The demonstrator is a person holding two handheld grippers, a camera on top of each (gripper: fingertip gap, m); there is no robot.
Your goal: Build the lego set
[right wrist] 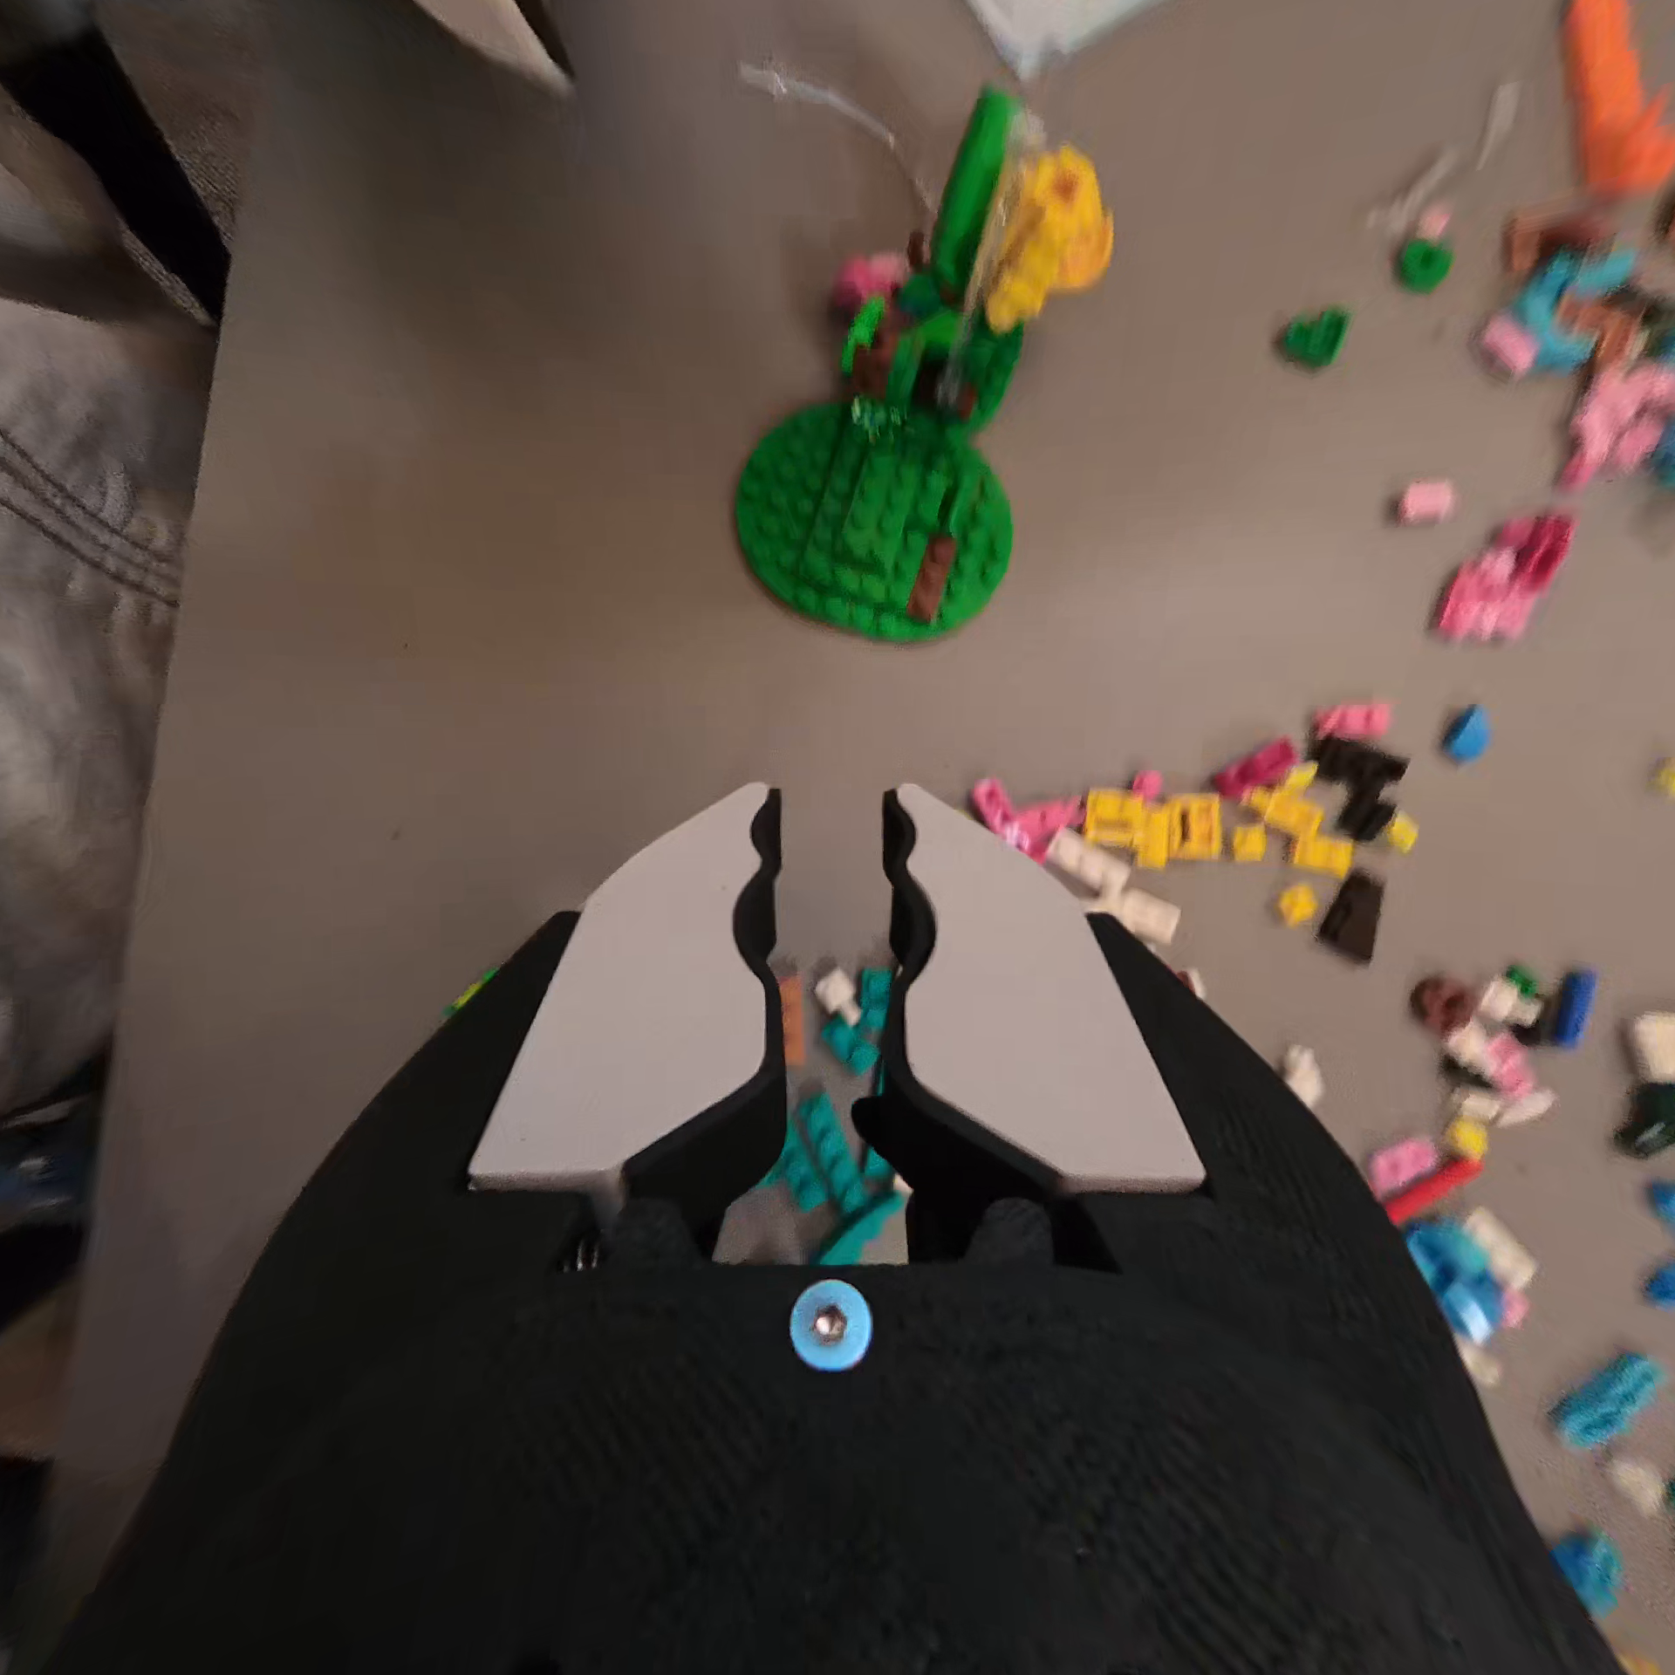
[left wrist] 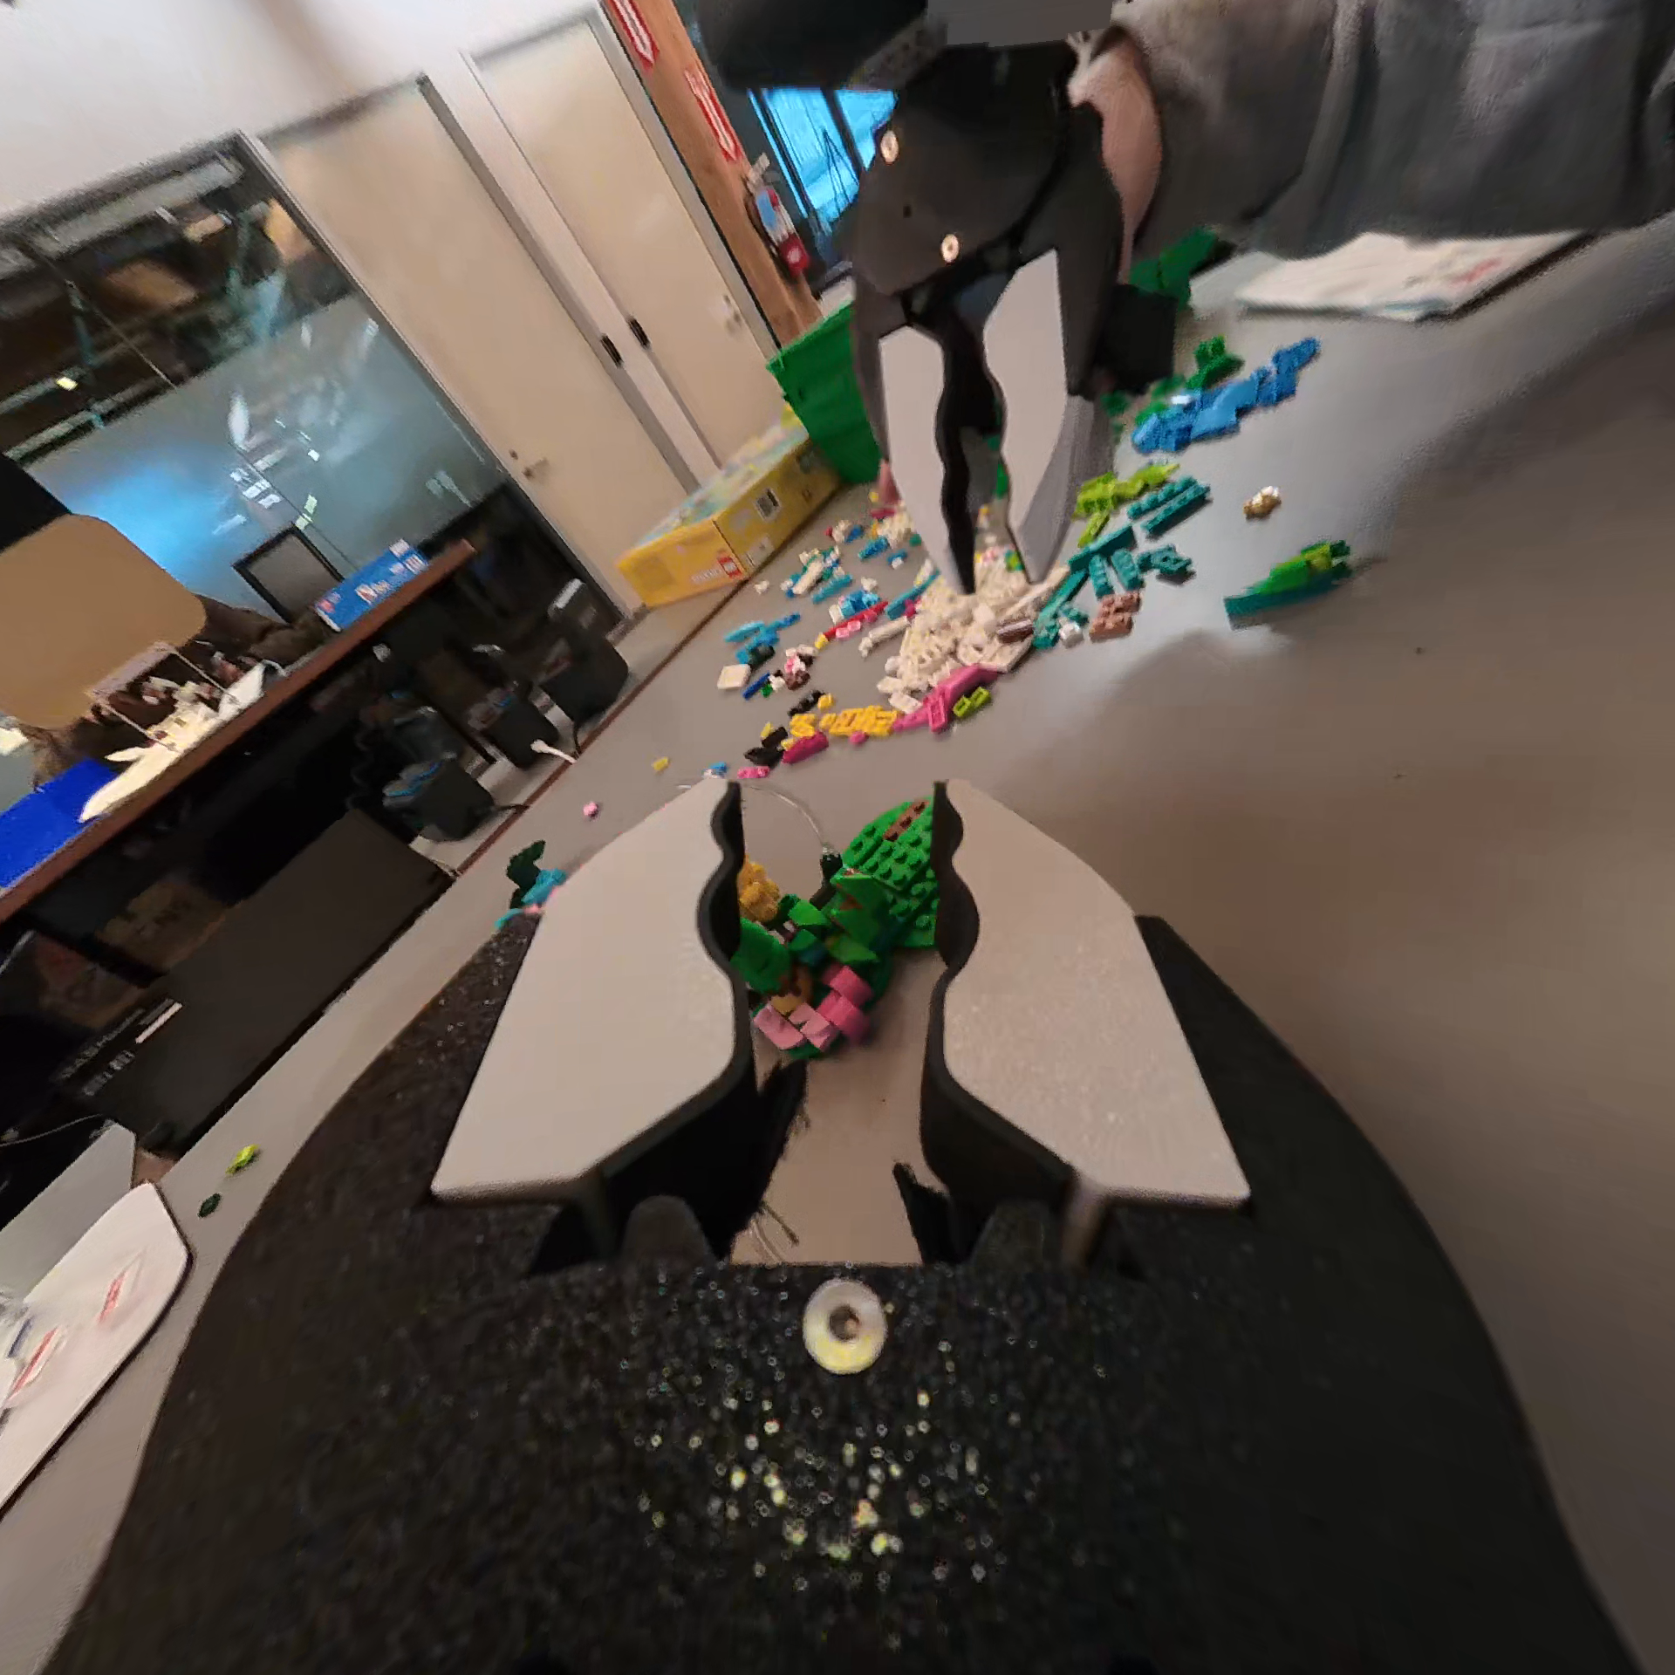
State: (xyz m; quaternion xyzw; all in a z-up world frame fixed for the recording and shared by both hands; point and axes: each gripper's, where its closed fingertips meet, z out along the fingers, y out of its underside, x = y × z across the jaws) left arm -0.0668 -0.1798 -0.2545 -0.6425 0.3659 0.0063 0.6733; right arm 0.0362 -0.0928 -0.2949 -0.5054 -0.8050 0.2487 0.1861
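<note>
Two tongs: both stood apart above the grey desk.
Left tongs: jaws parted moderately, gripping nothing; the green brick model showed in the gap between the pads, and whether either pad touched it could not be told.
Right tongs: jaws parted by a narrow gap, bare, hovering over loose white bricks and teal bricks.
Model: round green base plate flat on the desk, yellow flower and pink bricks at its far end.
Loose pieces: yellow bricks just beside the right tongs.
Yellow box: at the desk's far edge.
</note>
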